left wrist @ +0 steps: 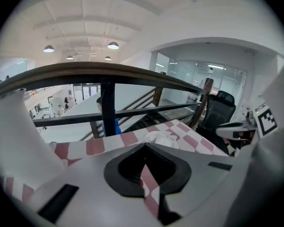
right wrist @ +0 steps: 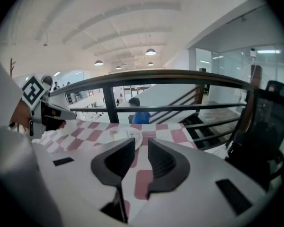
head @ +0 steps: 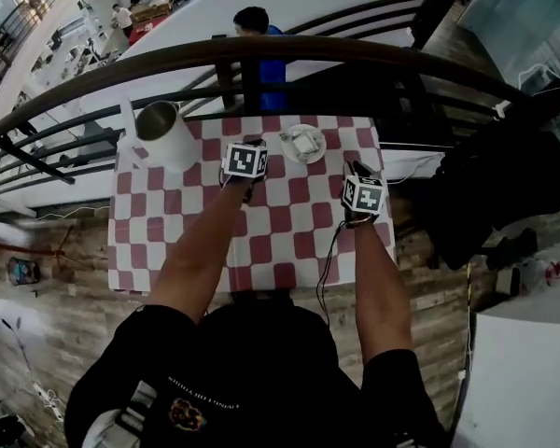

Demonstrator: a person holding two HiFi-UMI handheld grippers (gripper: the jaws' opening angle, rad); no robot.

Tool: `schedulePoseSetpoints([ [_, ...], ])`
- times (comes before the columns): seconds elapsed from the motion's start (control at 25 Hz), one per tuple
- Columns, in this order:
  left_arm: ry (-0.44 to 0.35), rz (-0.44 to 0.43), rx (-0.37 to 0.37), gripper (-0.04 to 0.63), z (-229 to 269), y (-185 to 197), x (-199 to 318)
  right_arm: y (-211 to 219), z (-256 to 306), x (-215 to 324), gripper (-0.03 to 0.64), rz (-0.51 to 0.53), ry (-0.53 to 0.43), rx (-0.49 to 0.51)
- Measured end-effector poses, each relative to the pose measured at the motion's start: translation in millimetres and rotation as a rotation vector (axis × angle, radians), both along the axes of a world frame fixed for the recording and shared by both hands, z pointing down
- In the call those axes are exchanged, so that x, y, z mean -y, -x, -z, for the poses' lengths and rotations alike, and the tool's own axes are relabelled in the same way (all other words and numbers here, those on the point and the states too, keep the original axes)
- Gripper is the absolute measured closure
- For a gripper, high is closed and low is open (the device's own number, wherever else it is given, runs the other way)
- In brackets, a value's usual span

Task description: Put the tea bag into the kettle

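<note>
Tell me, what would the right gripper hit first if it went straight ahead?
Probably the red-and-white checked tablecloth, just short of the small round white saucer; depth is hard to judge.

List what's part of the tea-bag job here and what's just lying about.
Job:
tea bag
saucer under it
white kettle
left gripper
right gripper

Lying about:
checkered cloth
railing
black chair

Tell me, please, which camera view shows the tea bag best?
The head view: the tea bag lies in full sight on its saucer. The left gripper view shows it low, partly behind the jaws; the right gripper view shows mainly the saucer's rim.
</note>
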State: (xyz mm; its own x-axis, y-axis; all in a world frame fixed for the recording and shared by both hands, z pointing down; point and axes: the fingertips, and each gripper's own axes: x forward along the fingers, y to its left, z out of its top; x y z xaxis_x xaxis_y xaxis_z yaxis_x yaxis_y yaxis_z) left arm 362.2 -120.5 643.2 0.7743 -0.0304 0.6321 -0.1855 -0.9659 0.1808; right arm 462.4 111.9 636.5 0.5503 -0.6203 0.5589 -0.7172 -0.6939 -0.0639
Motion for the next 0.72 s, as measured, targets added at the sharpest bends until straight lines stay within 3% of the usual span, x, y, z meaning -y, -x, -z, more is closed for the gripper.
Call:
schedulePoseSetpoints([
  [0.16,0.003,0.006,0.012,0.597,4.5,5.1,-0.2,27.0,-18.5,31.4,0.523,0.037,-0.050,0.084],
  [0.32,-0.022,-0.038,0.023,0.597,0.8,8.1,-3.2,48.4,-27.1,61.4,0.523,0.153,-0.016,0.072],
  [0.72,-0.023,-0.003,0.068,0.597,-21.5,36.5,24.8,52.4,-37.9,89.5,0.523,0.209,0.026,0.078],
])
